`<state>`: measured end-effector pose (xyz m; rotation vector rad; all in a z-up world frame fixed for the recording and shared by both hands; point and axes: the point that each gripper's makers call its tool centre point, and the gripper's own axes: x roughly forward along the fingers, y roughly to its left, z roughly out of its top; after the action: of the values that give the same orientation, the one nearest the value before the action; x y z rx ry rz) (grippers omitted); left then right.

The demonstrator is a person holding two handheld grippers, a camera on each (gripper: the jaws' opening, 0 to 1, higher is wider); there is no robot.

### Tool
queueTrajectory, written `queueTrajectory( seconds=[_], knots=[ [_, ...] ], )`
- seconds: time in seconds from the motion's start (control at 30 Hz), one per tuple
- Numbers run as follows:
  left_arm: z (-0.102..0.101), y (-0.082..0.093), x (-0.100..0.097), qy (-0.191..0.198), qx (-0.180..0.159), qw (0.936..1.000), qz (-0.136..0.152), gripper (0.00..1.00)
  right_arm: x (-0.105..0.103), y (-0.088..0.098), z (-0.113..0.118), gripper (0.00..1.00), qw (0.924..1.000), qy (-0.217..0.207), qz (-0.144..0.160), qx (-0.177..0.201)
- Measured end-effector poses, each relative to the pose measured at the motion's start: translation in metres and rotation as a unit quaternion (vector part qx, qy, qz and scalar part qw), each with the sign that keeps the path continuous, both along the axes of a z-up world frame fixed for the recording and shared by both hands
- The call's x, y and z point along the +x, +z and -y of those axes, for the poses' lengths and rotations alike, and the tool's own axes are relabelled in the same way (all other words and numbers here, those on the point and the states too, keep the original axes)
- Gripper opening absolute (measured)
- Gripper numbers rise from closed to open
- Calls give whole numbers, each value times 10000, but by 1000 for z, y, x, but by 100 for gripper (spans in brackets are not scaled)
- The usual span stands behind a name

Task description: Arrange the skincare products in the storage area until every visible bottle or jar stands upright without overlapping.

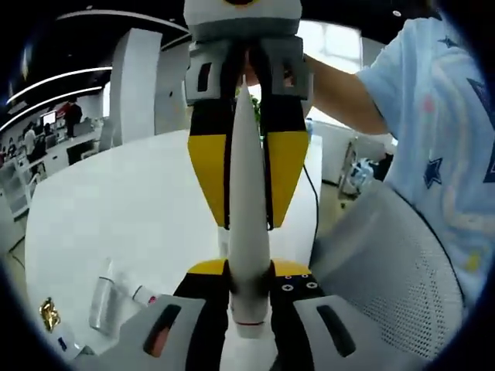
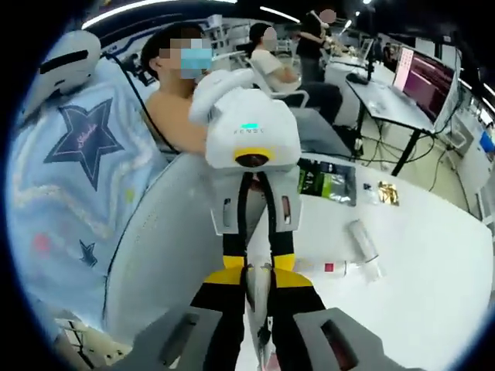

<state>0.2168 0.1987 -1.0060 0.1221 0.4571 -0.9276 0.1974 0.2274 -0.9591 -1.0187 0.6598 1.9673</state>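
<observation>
A: In the left gripper view, what is the left gripper [image 1: 249,309] doing?

B: It is closed on a white tube [image 1: 248,224], clamping the end near the thin red band. The tube runs straight ahead from its jaws, and the right gripper [image 1: 247,166] comes in from the far side and pinches the other end. I judge the two share the hold so that the tube can be turned upright without slipping.

A: Anything on the counter [image 1: 116,209]?

B: Down to the left of the gripper lie a clear bottle [image 1: 101,297], a small tube with a red cap [image 1: 144,294] just beside it, and a gold-wrapped item [image 1: 49,313] further left. All are lying flat, so not yet arranged.

A: And the right gripper view?

B: The right gripper [image 2: 257,309] is shut on the same tube, the left gripper meeting it head-on. To the right, on the counter, lie a clear bottle, a small tube with a red cap, a dark green packet [image 2: 328,182] and a gold item.
</observation>
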Motion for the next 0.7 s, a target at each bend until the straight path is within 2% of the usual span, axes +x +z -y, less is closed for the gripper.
queueTrajectory(
  seconds=[0.07,0.1,0.2,0.3,0.33,0.4,0.5,0.6,0.7],
  knots=[
    [-4,1,5,127,68,9998,166,16,4,1,-3,2,9993,109,303,167],
    [-8,1,9,231,177,9991,307,16,6,1,-3,2,9990,130,360,222],
    [-12,1,15,405,160,9985,329,17,14,0,-5,1,9990,-80,349,249],
    [-19,2,21,718,-10,9973,180,19,25,1,-5,1,9982,-436,331,236],
    [-23,-1,21,868,-81,9962,-62,19,29,0,-4,1,9977,-514,385,201],
    [-30,-3,24,1083,-133,9937,-263,18,41,-5,2,2,9952,-749,627,57],
    [-46,-3,34,1498,31,9886,-134,16,50,-13,8,2,9927,-967,714,-89],
    [-57,-6,38,1795,87,9835,-211,16,56,-22,15,1,9882,-1375,583,-340],
    [-67,-7,42,2032,113,9788,-231,14,60,-31,16,1,9861,-1438,682,-467]
  ],
)
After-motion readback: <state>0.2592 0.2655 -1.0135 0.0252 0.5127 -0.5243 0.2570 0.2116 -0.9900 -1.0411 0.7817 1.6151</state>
